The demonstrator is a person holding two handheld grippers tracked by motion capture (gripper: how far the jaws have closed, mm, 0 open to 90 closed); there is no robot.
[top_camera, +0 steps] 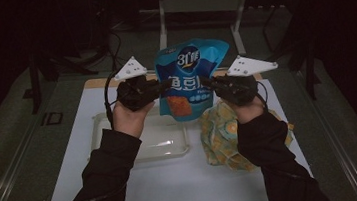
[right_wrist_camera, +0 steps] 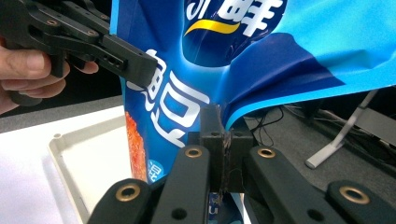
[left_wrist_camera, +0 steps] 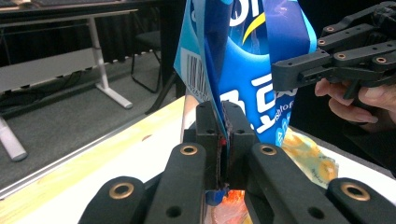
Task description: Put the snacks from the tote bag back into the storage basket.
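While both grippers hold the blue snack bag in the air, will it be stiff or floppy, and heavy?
The blue snack bag is probably floppy: its film creases where the right gripper pinches it. It seems light, since the left gripper and the right one hold it up by its edges alone. The glossy film may slip.

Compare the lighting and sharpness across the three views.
High view: dim, room black, soft; only the blue bag and white board stand out. Left gripper view: brighter, near jaws blurred. Right gripper view: brightest, bag print crisp, tray slightly washed out.
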